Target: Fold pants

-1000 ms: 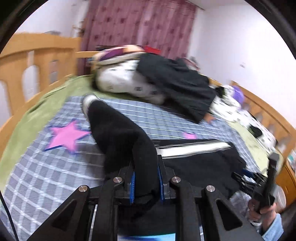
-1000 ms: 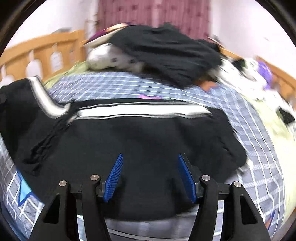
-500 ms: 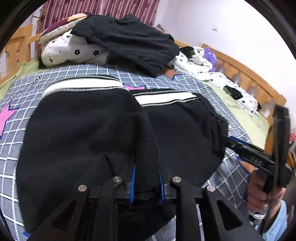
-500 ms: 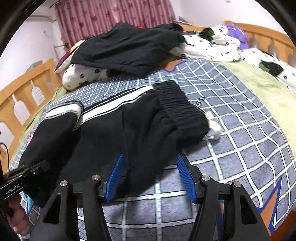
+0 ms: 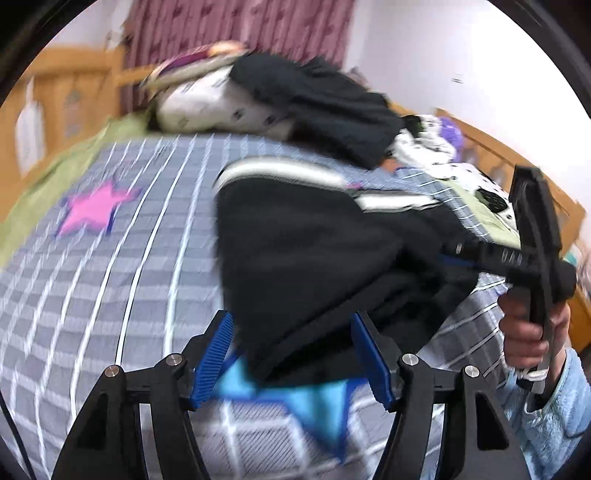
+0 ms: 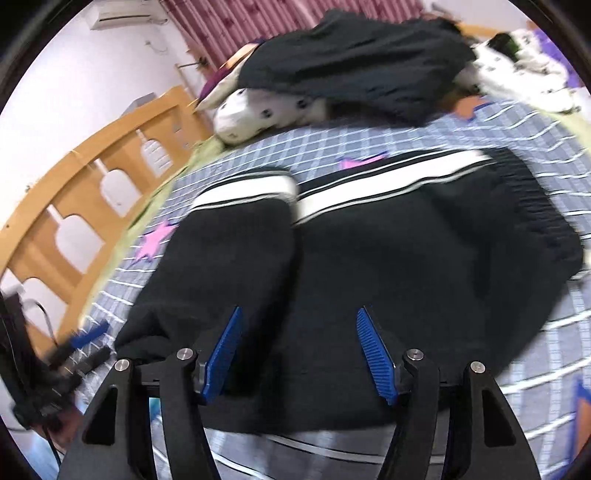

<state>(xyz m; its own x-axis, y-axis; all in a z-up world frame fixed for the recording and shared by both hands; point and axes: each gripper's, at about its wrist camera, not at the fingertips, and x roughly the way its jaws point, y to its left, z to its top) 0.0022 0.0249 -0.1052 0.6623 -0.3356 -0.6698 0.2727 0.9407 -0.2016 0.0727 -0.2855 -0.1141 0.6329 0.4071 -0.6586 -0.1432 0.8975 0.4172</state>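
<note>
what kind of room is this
Most likely a bedroom: the black pants lie on a bed with a checked blanket, a wooden bed rail runs along the side, and maroon curtains hang behind a pile of bedding and clothes.

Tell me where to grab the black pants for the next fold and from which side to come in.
Probably take the pants at the ribbed waistband, coming in from that outer end: it forms a thick, free edge there, while the folded-over leg already lies flat on the other half.
</note>
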